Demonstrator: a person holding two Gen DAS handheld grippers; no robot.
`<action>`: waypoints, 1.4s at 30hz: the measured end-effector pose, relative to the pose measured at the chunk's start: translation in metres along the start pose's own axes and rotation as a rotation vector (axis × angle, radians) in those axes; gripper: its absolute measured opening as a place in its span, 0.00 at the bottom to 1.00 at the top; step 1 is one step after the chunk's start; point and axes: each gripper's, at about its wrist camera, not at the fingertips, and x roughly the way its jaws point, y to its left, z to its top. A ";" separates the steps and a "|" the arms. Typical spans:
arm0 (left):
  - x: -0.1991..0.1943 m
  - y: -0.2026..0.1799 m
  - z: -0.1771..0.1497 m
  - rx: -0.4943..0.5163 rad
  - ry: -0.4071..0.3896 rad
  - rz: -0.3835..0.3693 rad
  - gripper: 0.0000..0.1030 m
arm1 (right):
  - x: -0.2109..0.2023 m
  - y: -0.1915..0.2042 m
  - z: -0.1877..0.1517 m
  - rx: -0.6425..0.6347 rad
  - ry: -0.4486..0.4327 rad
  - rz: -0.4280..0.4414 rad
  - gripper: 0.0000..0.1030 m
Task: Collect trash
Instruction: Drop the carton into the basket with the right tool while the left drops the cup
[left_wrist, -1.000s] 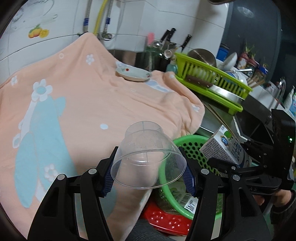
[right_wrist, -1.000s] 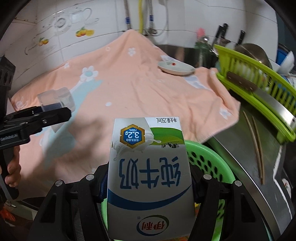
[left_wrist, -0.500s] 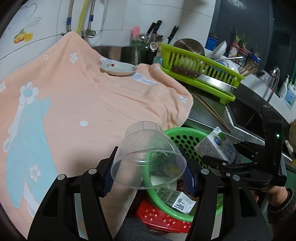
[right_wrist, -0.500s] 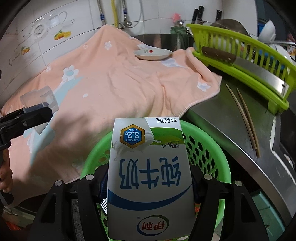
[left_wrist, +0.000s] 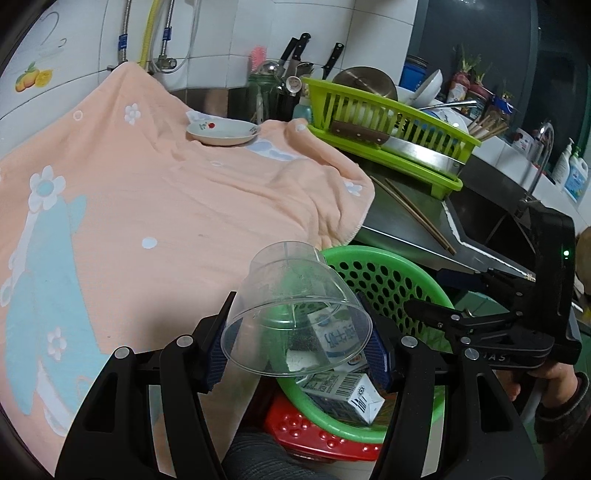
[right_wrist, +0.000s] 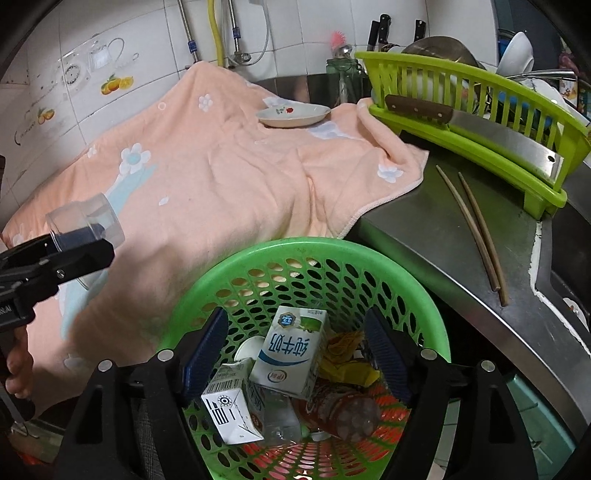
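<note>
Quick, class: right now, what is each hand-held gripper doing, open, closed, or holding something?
Left hand-held gripper: closed on the clear plastic cup.
Right hand-held gripper: jaws opening, nothing between them; the milk carton lies in the green basket.

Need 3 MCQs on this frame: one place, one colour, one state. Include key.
1. Where is the milk carton?
A. in the basket
B. on the towel
C. in the dish rack

2. What colour is the basket?
A. red
B. green
C. blue

3. What is between the left gripper fingers?
A. chopsticks
B. nothing
C. a clear cup

Key:
1 A, it lies among the trash inside the basket.
2 B, its perforated wall is green.
3 C, the pads press the clear cup from both sides.
</note>
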 end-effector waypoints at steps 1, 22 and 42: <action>0.000 0.000 0.000 0.002 0.001 -0.003 0.59 | -0.002 -0.001 0.000 0.004 -0.004 0.001 0.73; 0.031 -0.044 -0.012 0.050 0.076 -0.080 0.60 | -0.031 -0.037 -0.028 0.094 -0.038 -0.042 0.78; 0.044 -0.068 -0.019 0.086 0.116 -0.107 0.61 | -0.047 -0.048 -0.039 0.117 -0.066 -0.064 0.79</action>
